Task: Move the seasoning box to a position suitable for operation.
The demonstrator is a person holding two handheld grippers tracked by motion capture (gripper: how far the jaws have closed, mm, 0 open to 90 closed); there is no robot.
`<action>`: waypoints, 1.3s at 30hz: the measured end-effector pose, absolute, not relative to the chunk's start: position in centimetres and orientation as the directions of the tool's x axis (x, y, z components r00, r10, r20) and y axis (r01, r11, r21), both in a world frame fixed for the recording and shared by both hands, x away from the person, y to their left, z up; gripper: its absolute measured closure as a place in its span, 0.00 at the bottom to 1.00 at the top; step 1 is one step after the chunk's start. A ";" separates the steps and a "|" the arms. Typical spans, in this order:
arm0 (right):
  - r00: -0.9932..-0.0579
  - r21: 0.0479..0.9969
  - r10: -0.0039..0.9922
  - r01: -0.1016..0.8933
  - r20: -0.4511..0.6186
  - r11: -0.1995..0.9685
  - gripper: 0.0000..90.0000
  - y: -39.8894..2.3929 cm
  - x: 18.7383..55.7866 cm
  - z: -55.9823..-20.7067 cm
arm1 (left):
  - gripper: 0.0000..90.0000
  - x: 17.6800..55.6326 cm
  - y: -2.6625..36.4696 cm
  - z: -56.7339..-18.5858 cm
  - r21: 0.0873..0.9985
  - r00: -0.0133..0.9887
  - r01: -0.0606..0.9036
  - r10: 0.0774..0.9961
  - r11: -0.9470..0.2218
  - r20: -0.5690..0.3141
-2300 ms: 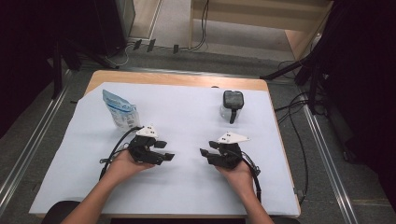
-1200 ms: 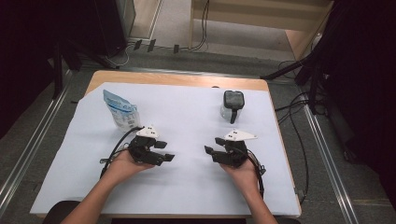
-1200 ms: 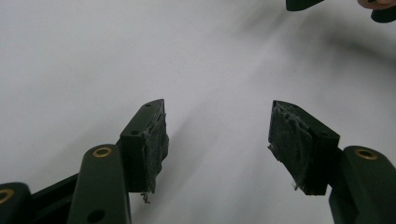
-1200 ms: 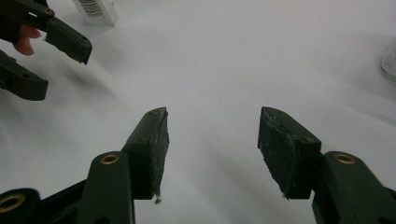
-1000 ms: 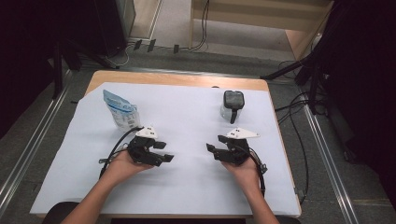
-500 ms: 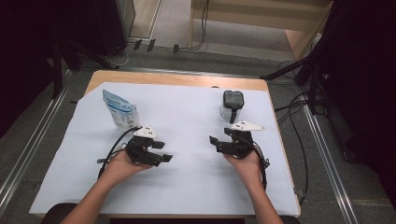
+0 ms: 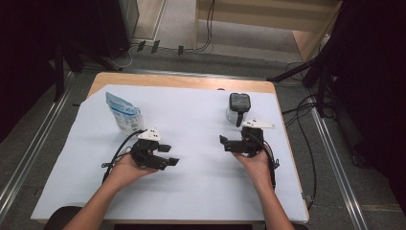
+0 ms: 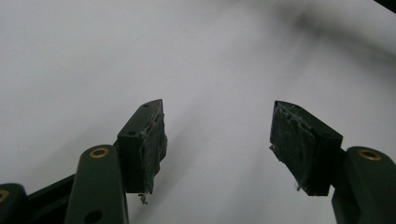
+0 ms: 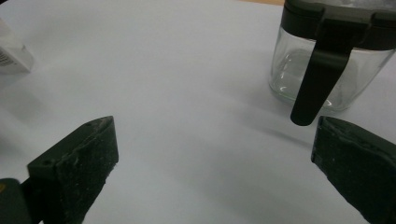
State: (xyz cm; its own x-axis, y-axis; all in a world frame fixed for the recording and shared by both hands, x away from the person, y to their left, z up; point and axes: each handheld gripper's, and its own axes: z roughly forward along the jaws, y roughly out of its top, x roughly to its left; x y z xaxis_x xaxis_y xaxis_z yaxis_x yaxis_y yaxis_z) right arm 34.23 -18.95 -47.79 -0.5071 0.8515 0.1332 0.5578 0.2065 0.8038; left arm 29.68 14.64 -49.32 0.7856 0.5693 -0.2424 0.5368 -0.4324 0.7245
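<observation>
From above, the right gripper [image 7: 229,143] has just spread its jaws wide with nothing between them; a clear glass jar [image 7: 237,110] with a black lid and handle stands just beyond it. Left gripper [image 7: 168,155] released, well apart. Right gripper view: jar [image 9: 327,60] near the right jaw, upright, untouched.

The right gripper [image 9: 212,163], jaws just opened wide, faces a glass jar [image 9: 327,60].
</observation>
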 end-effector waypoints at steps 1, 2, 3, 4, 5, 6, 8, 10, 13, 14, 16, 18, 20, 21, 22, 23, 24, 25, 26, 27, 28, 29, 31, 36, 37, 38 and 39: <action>-0.498 0.804 0.856 0.560 0.135 0.199 0.00 -19.0 34.5 -47.8 | 0.41 29.7 14.6 -49.3 0.725 0.785 0.537 0.569 -0.430 -0.244; -0.497 0.805 0.858 0.559 0.134 0.198 0.00 -19.0 34.6 -47.8 | 0.41 29.7 14.6 -49.3 0.727 0.786 0.537 0.568 -0.429 -0.245; -0.486 0.805 0.865 0.561 0.129 0.195 0.00 -19.1 34.8 -47.8 | 0.41 29.7 14.6 -49.3 0.727 0.786 0.537 0.568 -0.428 -0.246; -0.480 0.804 0.868 0.563 0.128 0.193 0.00 -19.1 35.0 -47.8 | 0.41 29.7 14.6 -49.3 0.723 0.787 0.537 0.566 -0.434 -0.245; -0.477 0.801 0.869 0.568 0.133 0.189 0.00 -19.1 35.3 -47.8 | 0.41 29.7 14.6 -49.3 0.722 0.785 0.540 0.568 -0.432 -0.247; -0.474 0.806 0.871 0.562 0.128 0.187 0.00 -19.2 35.6 -47.7 | 0.41 29.8 14.6 -49.3 0.722 0.785 0.541 0.568 -0.432 -0.248; -0.472 0.810 0.872 0.557 0.126 0.184 0.00 -19.2 35.8 -47.6 | 0.41 29.8 14.4 -49.3 0.716 0.786 0.541 0.569 -0.442 -0.242; -0.468 0.812 0.874 0.557 0.133 0.175 0.00 -19.3 36.2 -47.5 | 0.41 29.8 14.3 -49.2 0.717 0.791 0.536 0.563 -0.447 -0.240; -0.455 0.809 0.881 0.562 0.129 0.172 0.00 -19.4 37.0 -47.3 | 0.41 29.7 14.1 -49.2 0.718 0.794 0.532 0.558 -0.448 -0.240; -0.455 0.809 0.881 0.562 0.129 0.172 0.00 -19.4 37.0 -47.3 | 0.41 29.7 14.1 -49.3 0.718 0.794 0.533 0.558 -0.447 -0.242; -0.447 0.812 0.886 0.559 0.124 0.168 0.00 -19.5 37.5 -47.1 | 0.41 29.7 14.1 -49.3 0.717 0.797 0.532 0.553 -0.451 -0.243; -0.435 0.817 0.892 0.555 0.125 0.156 0.00 -19.7 38.0 -46.9 | 0.41 29.7 14.1 -49.2 0.717 0.797 0.532 0.552 -0.451 -0.245; -0.429 0.820 0.895 0.552 0.125 0.151 0.00 -19.7 38.2 -46.8 | 0.41 29.6 14.0 -49.2 0.718 0.797 0.533 0.550 -0.448 -0.248; -0.425 0.822 0.896 0.551 0.125 0.147 0.00 -19.8 38.5 -46.7 | 0.41 29.6 14.0 -49.2 0.717 0.797 0.535 0.549 -0.448 -0.251; -0.417 0.823 0.900 0.550 0.124 0.141 0.00 -19.9 38.8 -46.6 | 0.41 29.6 14.0 -49.2 0.716 0.797 0.535 0.549 -0.448 -0.252; -0.415 0.825 0.901 0.548 0.125 0.138 0.00 -19.9 38.9 -46.6 | 0.41 29.6 14.0 -49.2 0.717 0.797 0.534 0.549 -0.448 -0.251; -0.409 0.825 0.904 0.550 0.126 0.134 0.00 -20.0 39.2 -46.6 | 0.40 29.6 14.0 -49.2 0.715 0.798 0.534 0.548 -0.451 -0.251; -0.404 0.823 0.906 0.552 0.125 0.132 0.00 -20.1 39.4 -46.5 | 0.40 29.5 14.0 -49.2 0.714 0.798 0.535 0.548 -0.452 -0.251; -0.394 0.823 0.910 0.554 0.128 0.124 0.00 -20.3 39.9 -46.5 | 0.40 29.5 14.0 -49.2 0.714 0.798 0.534 0.548 -0.452 -0.250; -0.394 0.823 0.910 0.554 0.128 0.124 0.00 -20.3 39.9 -46.5 | 0.40 29.5 14.0 -49.2 0.714 0.798 0.534 0.548 -0.452 -0.250; -0.384 0.823 0.915 0.555 0.125 0.121 0.00 -20.4 40.2 -46.5 | 0.40 29.4 13.9 -49.2 0.714 0.796 0.537 0.550 -0.449 -0.253; -0.371 0.825 0.920 0.553 0.122 0.114 0.00 -20.7 40.8 -46.6 | 0.40 29.4 13.9 -49.2 0.715 0.797 0.536 0.547 -0.448 -0.254; -0.364 0.821 0.923 0.560 0.123 0.111 0.00 -20.8 41.1 -46.6 | 0.40 29.3 13.9 -49.1 0.714 0.799 0.536 0.543 -0.451 -0.257; -0.333 0.815 0.933 0.573 0.134 0.088 0.00 -21.2 42.8 -46.7 | 0.40 29.1 13.9 -49.2 0.710 0.801 0.535 0.543 -0.458 -0.254; -0.331 0.814 0.935 0.574 0.130 0.090 0.00 -21.2 43.1 -46.7 | 0.40 29.0 13.9 -49.2 0.709 0.800 0.537 0.543 -0.457 -0.256; -0.331 0.814 0.935 0.574 0.130 0.090 0.00 -21.2 43.1 -46.7 | 0.40 29.0 13.9 -49.2 0.709 0.799 0.538 0.542 -0.456 -0.258; -0.326 0.816 0.937 0.571 0.128 0.088 0.00 -21.0 43.6 -46.7 | 0.40 28.9 13.9 -49.2 0.709 0.799 0.539 0.543 -0.455 -0.259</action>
State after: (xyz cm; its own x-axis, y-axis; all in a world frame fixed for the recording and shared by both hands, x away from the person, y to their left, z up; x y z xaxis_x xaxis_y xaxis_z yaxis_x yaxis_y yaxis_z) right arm 43.62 -21.02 -46.75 -0.3260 0.9367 0.1276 0.5710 0.0875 0.8162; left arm 28.95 13.94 -49.20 0.7987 0.5432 -0.2589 0.5392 -0.4550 0.7087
